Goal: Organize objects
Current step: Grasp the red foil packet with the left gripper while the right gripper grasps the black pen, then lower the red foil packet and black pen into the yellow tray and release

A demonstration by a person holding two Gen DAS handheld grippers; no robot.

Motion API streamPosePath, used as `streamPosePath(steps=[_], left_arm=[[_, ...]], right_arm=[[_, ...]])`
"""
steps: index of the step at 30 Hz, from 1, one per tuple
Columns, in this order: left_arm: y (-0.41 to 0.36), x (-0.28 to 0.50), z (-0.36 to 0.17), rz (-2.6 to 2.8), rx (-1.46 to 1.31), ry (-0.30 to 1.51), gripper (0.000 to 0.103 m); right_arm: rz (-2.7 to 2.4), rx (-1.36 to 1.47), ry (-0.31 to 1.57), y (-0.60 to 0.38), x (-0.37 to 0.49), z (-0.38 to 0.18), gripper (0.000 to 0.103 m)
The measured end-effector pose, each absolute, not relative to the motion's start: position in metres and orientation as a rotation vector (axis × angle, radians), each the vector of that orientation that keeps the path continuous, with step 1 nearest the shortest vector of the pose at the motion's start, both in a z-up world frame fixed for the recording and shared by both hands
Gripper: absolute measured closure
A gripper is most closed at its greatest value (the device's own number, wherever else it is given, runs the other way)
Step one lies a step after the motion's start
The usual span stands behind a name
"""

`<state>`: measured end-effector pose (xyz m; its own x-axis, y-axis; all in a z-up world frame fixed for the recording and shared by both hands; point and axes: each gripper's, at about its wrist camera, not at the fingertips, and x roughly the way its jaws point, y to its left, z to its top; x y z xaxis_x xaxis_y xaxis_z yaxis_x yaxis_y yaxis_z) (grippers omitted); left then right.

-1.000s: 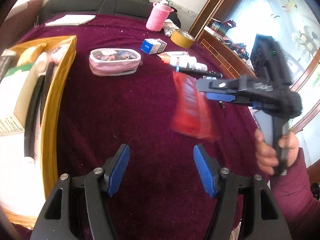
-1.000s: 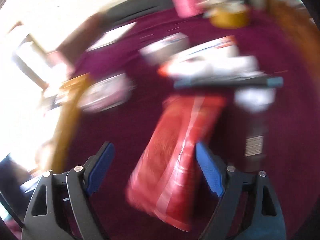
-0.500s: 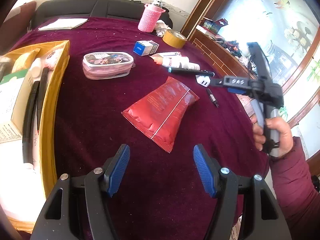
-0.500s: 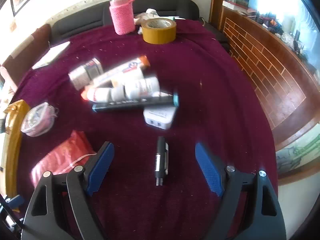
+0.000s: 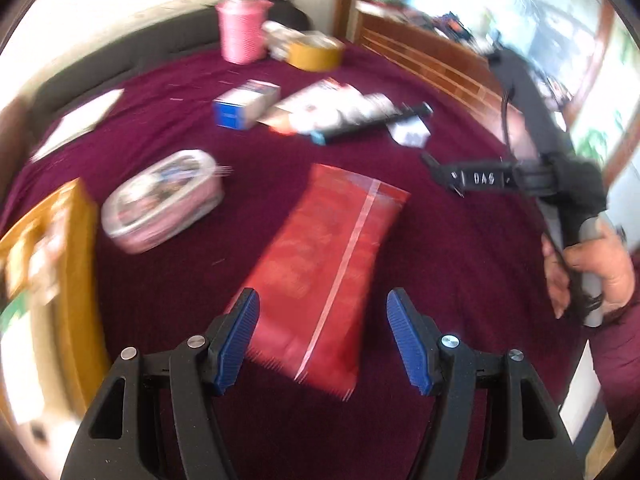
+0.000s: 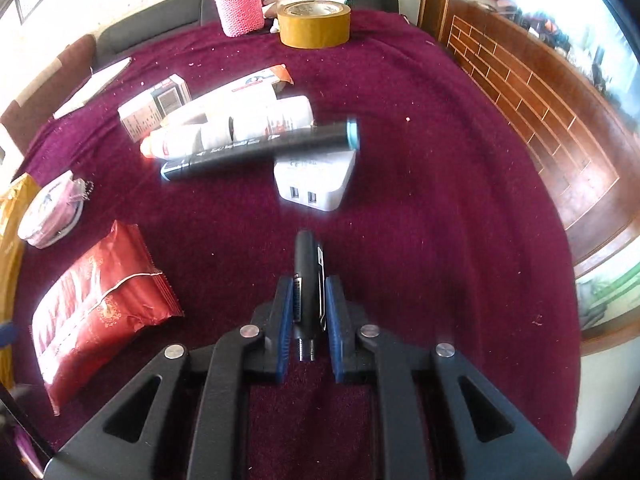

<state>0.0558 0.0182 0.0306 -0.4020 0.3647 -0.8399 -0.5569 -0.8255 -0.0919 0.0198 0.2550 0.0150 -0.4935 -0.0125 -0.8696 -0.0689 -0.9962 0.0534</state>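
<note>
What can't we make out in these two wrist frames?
- Left wrist view: motion blur smears the print on the red packet, the pink pouch and what lies in the yellow box, which the left edge cuts off.
- Right wrist view: the right gripper has just closed on the black pen; its pads hide the pen's middle, so any marking there is unreadable.
- Left gripper: open, nothing held.

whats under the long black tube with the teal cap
The black tube lies across a white bottle and the white USB charger. What the charger's covered back edge touches is hidden.
</note>
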Motion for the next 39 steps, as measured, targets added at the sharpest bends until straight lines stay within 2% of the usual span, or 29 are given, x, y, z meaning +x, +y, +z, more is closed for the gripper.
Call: streamPosePath(steps=[2,3,6,7,8,9,11,14,21,29,35,39], left_arm=[[0.036,0.046,0.024,2.270,-1.239,0.387,0.030],[0.043,0.042,0.024,2.275,-1.219,0.434,0.030],[0.070,0.032,0.007,2.247,-1.235,0.641,0.020],[0.069,0.031,0.008,2.285,-1.190,0.606,0.016],[0.070,0.027,0.004,2.274,-1.206,0.589,0.016],[0.066,0.023,0.004,2.263,-1.222,0.512,0.021],[0.056,0.017,0.006,2.242,-1.264,0.384,0.049],[0.034,0.012,0.013,2.215,-1.308,0.207,0.061],[-0.020,0.040,0.029,2.275,-1.228,-0.005,0.062],[-0.099,0.078,0.075,2.373,-1.070,-0.231,0.062],[-0.185,0.091,0.099,2.581,-1.089,-0.265,0.062],[-0.248,0.088,0.092,2.718,-1.191,-0.279,0.062]], right_arm=[[2.697,-1.564,0.140,0.257,0.021,0.014,0.090],[2.703,-1.562,0.141,0.258,0.023,0.015,0.090],[2.704,-1.566,0.138,0.255,0.017,0.011,0.090],[2.705,-1.569,0.141,0.255,0.017,0.011,0.089],[2.707,-1.573,0.141,0.255,0.015,0.010,0.090],[2.710,-1.577,0.147,0.256,0.014,0.010,0.090],[2.724,-1.582,0.193,0.261,0.012,0.009,0.090],[2.761,-1.596,0.301,0.269,0.015,0.009,0.090],[2.842,-1.569,0.487,0.273,0.032,0.023,0.090],[2.956,-1.585,0.508,0.228,0.044,0.051,0.090],[3.089,-1.672,0.518,0.152,0.041,0.071,0.090],[3.175,-1.749,0.471,0.085,0.037,0.078,0.090]])
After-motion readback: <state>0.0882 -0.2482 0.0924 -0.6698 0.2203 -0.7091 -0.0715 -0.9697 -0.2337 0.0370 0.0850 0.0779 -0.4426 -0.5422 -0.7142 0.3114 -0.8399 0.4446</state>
